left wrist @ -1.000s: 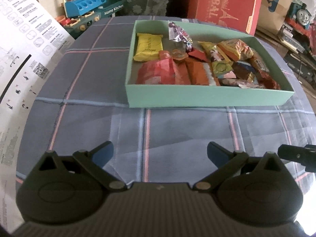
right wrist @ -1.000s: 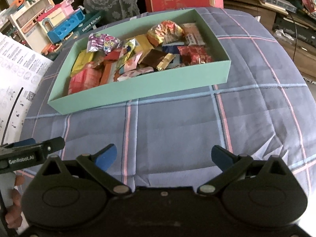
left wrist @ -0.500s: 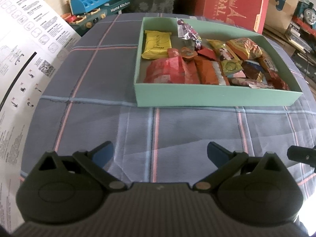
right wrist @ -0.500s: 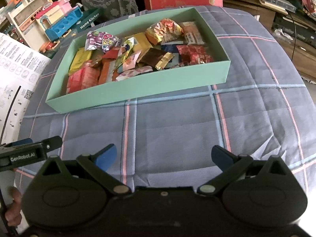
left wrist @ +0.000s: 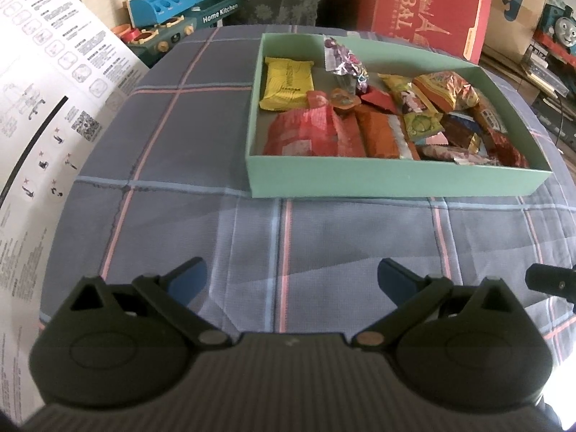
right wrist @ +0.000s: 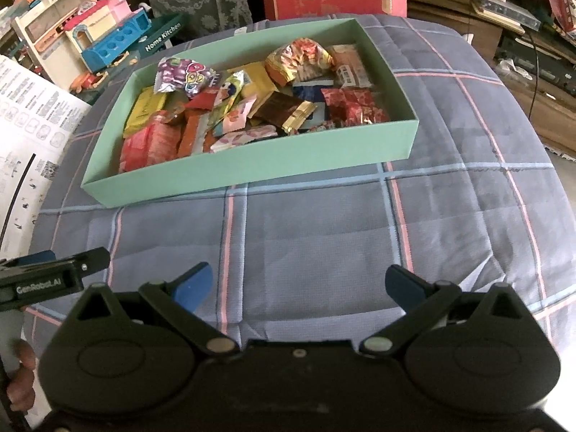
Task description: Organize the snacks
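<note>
Left wrist view: the left gripper (left wrist: pixel 289 280) is held wide open and empty above the plaid cloth (left wrist: pixel 216 223). The green box (left wrist: pixel 360 180) of snacks (left wrist: pixel 378 118) is seen well ahead of the fingertips, offset to the right, resting on the cloth.

Right wrist view: the right gripper (right wrist: pixel 297 284) is likewise spread wide, with nothing gripped. The green box (right wrist: pixel 252 165) is located ahead, slightly left, well apart from the fingers. The snacks (right wrist: pixel 252 108) are piled inside it.

Cluttered home playroom (toy kitchen (left wrist: pixel 180 18), toy train (left wrist: pixel 561 28)).
</note>
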The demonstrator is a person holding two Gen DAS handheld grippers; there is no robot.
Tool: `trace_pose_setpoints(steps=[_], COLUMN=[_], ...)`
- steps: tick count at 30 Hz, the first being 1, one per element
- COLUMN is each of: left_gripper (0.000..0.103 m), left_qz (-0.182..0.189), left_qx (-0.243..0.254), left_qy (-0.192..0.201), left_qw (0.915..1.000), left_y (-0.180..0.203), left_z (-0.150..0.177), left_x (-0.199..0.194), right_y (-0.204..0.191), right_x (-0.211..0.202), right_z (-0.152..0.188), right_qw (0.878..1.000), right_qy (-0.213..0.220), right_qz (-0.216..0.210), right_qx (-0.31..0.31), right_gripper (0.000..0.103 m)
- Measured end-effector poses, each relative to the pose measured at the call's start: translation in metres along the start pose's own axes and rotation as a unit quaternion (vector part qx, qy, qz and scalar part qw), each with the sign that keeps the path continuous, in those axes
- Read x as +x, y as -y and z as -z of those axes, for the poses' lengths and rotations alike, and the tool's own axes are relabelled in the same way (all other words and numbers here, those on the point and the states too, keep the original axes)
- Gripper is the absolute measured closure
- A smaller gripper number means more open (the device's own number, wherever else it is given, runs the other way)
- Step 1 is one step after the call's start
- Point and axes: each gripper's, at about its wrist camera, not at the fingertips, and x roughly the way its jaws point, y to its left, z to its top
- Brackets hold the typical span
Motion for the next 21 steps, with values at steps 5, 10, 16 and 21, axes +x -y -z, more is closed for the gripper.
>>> trace_pose_setpoints(steps=[5, 10, 16, 21], left_gripper=[0.0, 0.0, 0.0, 0.0], left_qz=[-0.001, -0.001, -0.003, -0.001], left_qx=[0.0, -0.002, 0.0, -0.001], left_qy=[0.005, 0.01, 0.016, 0.019], left_qw=[1.0, 0.9999, 0.9999, 0.9998], left_y=[-0.001, -0.003, -0.004, -0.004], left_z=[-0.003, -0.006, -0.009, -0.013], left_x=[-0.002, -0.003, -0.004, -0.004], right_y=[0.0, -0.001, -0.002, -0.002], right_x=[0.001, 0.001, 0.001, 0.0], right_z=[-0.003, -0.007, -0.01, -0.014], right_qw=[1.0, 1.0, 1.0, 1.0], right_qy=[-0.002, 0.002, 0.003, 0.006], right_qz=[0.001, 0.004, 0.007, 0.01], right_qx=[-0.002, -0.004, -0.008, -0.009], right_gripper=[0.0, 0.0, 0.0, 0.0])
